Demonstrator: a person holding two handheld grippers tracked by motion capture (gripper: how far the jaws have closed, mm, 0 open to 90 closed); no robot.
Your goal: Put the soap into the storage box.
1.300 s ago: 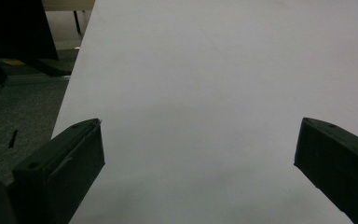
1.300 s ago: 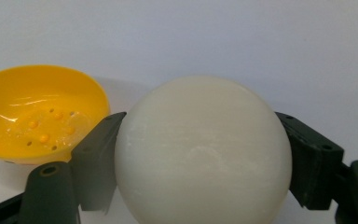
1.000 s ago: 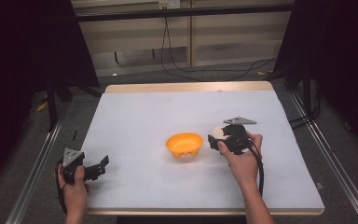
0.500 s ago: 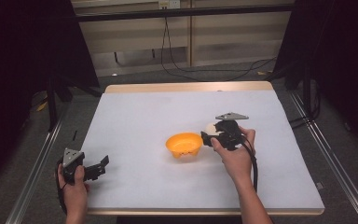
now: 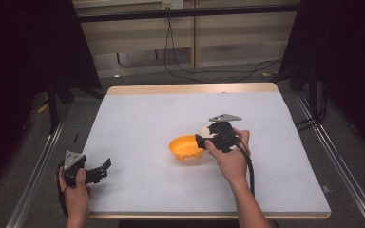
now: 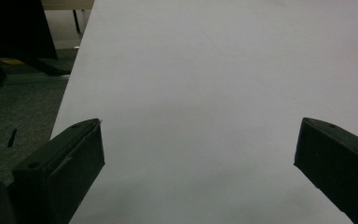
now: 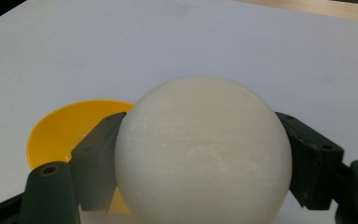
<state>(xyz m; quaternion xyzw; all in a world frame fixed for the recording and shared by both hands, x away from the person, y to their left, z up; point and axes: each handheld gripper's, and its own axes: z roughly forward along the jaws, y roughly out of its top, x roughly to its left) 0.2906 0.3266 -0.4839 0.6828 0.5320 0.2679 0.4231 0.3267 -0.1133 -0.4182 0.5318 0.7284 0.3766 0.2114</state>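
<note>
2 grippers are at work over a white table (image 5: 138,118) with a pale wooden far edge. The right gripper (image 5: 200,140), held in the person's right hand (image 5: 230,159), is clamped on a white ball (image 5: 205,130); in the right gripper view its 2 black jaws press against the ball (image 7: 200,154) on either side, and the ball sits round and smooth between them, taking up most of the space above the jaws. An orange bowl (image 5: 185,148) stands upright on the table near its middle. In the high view the gripper's tips reach to the bowl's right rim, with the ball just beside that rim on the far right side. In the right gripper view the bowl (image 7: 65,130) shows to the lower left of the ball, partly hidden behind the left jaw, its inside open to the camera. Whether the ball touches the bowl I cannot tell. A black cable runs from this gripper back along the forearm, and a grey 3-cornered plate sits on top of it.

The left gripper (image 5: 105,166) rests near the table's near left corner, in the left hand (image 5: 76,190), well apart from the bowl and ball. Its jaws stand wide apart with bare table between them, as the left gripper view shows, so it is released and grasps nothing.
</note>
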